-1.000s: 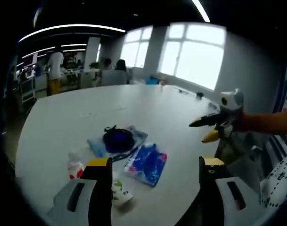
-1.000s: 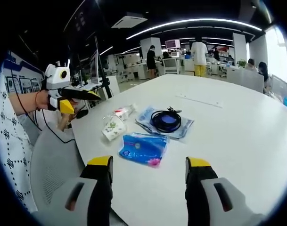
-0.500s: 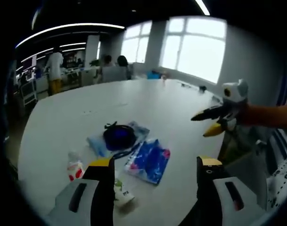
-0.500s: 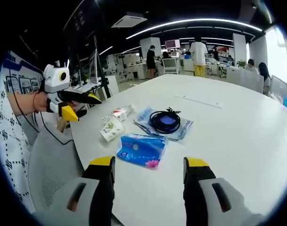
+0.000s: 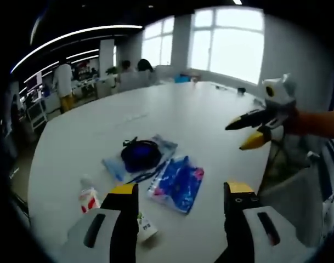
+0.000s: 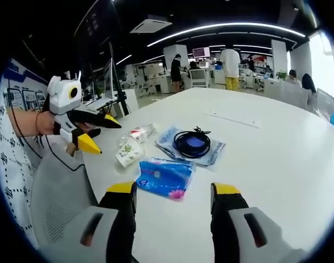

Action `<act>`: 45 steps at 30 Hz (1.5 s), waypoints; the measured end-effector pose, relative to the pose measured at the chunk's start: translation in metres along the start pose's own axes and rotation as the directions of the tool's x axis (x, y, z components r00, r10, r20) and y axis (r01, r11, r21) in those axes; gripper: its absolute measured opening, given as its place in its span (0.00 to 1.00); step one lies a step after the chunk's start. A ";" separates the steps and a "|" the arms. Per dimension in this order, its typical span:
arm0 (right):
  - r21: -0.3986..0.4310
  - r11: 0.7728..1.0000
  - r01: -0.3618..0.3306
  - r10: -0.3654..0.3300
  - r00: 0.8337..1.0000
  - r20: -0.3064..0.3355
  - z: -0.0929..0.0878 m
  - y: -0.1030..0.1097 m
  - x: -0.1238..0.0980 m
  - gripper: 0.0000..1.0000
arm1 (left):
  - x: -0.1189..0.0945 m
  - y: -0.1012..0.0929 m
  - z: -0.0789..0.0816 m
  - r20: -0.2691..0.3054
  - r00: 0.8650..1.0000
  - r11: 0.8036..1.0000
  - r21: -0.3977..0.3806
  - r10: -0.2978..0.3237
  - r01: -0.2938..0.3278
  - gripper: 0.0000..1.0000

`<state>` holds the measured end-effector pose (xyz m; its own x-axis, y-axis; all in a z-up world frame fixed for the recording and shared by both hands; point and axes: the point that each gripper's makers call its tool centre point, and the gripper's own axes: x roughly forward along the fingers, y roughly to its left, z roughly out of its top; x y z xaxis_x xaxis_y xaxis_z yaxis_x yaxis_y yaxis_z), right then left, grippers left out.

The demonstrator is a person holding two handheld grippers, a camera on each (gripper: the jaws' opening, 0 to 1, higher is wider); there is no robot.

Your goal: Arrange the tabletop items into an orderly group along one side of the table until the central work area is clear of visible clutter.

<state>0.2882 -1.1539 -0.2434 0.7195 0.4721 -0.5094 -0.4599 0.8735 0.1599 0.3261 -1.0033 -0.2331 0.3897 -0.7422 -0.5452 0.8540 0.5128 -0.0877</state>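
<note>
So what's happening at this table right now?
A person holds a claw in each hand above a white table; both are open and empty. Nothing is gripped yet. The left claw hangs near the table's edge, beside a small cluster: a blue packet, a coiled black cable on a bag, a paper cup and a small bottle.

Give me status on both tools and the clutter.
Left tool and right tool open, empty, above table. Blue pack, cable, cup, bottle clustered, untouched. Nothing blocking.

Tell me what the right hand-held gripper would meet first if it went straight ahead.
Probably the blue plastic tissue packet, lying just beyond its open jaws on the white table; depth is uncertain.
</note>
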 end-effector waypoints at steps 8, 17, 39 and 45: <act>-0.005 1.000 -0.005 0.005 1.000 -0.013 -0.002 0.001 0.007 0.51 | 0.004 -0.001 -0.005 -0.022 1.000 1.000 -0.009 0.000 0.000 0.60; -0.010 1.000 -0.017 0.017 1.000 -0.022 -0.003 0.002 0.017 0.49 | 0.011 -0.001 -0.010 -0.050 0.999 1.000 -0.002 0.006 -0.006 0.59; -0.016 0.999 -0.036 0.036 0.999 -0.039 -0.002 0.003 0.036 0.44 | 0.031 0.001 -0.021 -0.112 0.992 0.998 0.033 0.055 -0.051 0.53; -0.021 0.999 -0.041 0.040 0.998 -0.050 -0.005 0.001 0.042 0.43 | 0.036 0.003 -0.022 -0.116 0.991 0.997 0.037 0.069 -0.065 0.51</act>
<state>0.3152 -1.1337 -0.2682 0.6737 0.4998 -0.5444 -0.4998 0.8507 0.1626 0.3347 -1.0188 -0.2711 0.4046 -0.6500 -0.6432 0.8393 0.5433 -0.0210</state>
